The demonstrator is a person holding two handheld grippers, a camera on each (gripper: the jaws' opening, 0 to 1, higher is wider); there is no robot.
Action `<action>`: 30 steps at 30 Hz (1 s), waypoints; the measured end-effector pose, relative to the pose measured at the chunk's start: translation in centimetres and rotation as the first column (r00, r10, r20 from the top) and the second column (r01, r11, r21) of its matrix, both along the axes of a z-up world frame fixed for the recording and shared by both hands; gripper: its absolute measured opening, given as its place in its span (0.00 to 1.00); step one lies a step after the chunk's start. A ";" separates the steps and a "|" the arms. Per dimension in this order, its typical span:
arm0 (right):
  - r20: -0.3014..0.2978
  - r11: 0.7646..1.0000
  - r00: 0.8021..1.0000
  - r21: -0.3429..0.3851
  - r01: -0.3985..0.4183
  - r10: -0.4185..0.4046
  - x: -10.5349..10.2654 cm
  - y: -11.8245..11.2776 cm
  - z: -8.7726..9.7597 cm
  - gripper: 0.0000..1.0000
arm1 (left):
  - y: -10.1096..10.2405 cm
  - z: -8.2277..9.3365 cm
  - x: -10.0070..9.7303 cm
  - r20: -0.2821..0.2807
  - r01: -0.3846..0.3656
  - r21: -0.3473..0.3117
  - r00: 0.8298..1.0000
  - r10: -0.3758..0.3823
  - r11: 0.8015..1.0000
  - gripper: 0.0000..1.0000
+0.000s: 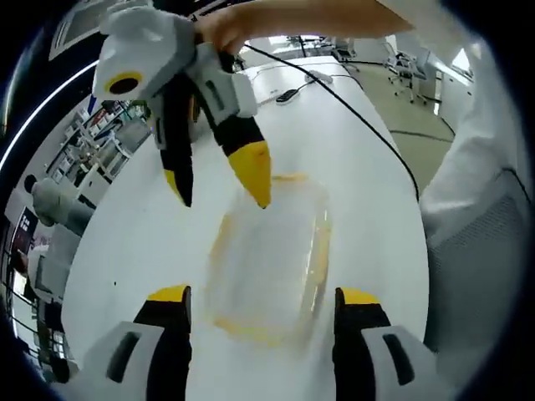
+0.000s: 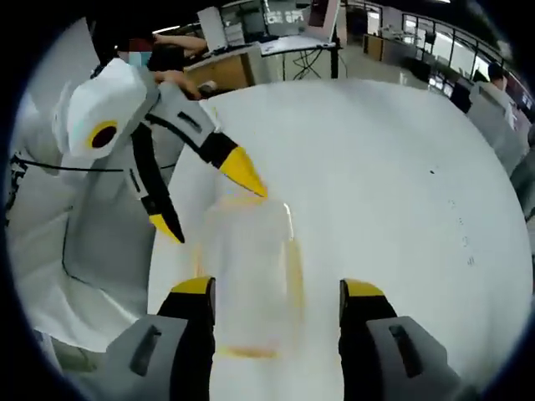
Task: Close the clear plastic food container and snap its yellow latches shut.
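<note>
Clear box (image 1: 269, 261) on white bench (image 1: 368, 184) — two tools above it.
Left tool (image 1: 263, 307) spread apart, right tool (image 2: 276, 299) too — box between both.

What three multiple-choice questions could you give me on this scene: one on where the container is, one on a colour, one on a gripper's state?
1. The clear plastic food container lies
A. on the white table
B. on a chair
C. in a sink

2. The gripper jaw tips are
A. red
B. yellow
C. green

3. The left gripper is
A. shut on the container
B. shut on a cable
C. open

Answers:
1. A, it rests flat on the tabletop in both views.
2. B, yellow tips show on both the left and the right gripper.
3. C, its jaws stand apart on either side of the container.
</note>
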State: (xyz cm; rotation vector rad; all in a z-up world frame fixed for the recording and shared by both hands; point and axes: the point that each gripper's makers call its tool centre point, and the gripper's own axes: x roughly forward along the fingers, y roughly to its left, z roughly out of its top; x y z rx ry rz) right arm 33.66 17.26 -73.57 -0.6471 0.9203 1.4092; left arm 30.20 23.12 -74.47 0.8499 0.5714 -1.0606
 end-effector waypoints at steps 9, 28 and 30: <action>0.037 1.000 0.999 -0.007 0.028 -0.027 -1.0 -2.1 -0.1 0.57 | 0.7 -0.8 0.5 -0.061 0.007 0.049 0.998 -0.004 0.999 0.70; 0.094 0.996 0.995 -0.075 0.048 -0.041 -2.2 -3.7 -2.3 0.69 | 0.6 -3.1 1.2 -0.174 0.109 0.143 0.981 -0.083 0.984 0.80; 0.107 0.994 0.994 -0.101 0.034 -0.023 -2.5 -3.7 -3.1 0.73 | 0.7 -3.8 1.3 -0.176 0.119 0.165 0.980 -0.089 0.979 0.80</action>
